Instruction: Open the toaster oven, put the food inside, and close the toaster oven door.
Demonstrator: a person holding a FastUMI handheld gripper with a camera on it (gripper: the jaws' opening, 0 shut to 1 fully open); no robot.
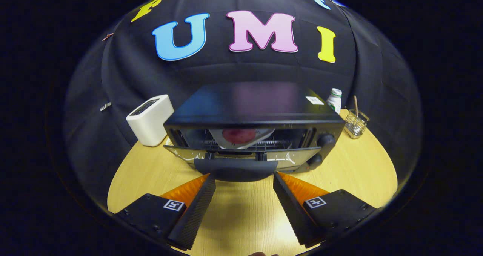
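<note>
Orange-backed and black-padded, the two fingers of the gripper (244, 177) stand spread wide apart with nothing between them, only bare tabletop showing in the gap. Their tips hover just short of the handle (236, 168) of the toaster oven door (241, 158), which hangs dropped open at twelve o'clock from the gripper; I cannot tell whether the tips touch it.

Straight beyond the door, the black toaster oven (253, 116) sits square on the table, its cavity exposed. Inside, on the wire rack, rests the food (239, 135), a reddish round piece lying on a pale plate (260, 134). Two dark knobs (326, 140) stack at the oven's right side, at about one o'clock from the fingers.

At ten o'clock a white box-shaped toaster (149, 119) stands just beside the oven. At two o'clock a small white bottle (334, 99) sits near the oven's back corner, and a wire holder (356, 124) with a stick in it stands a bit farther out.

Pale wood-grain, the round table (362, 169) runs under everything, lit brightly near the fingers. Black cloth wall (113, 82) curves around behind it.
</note>
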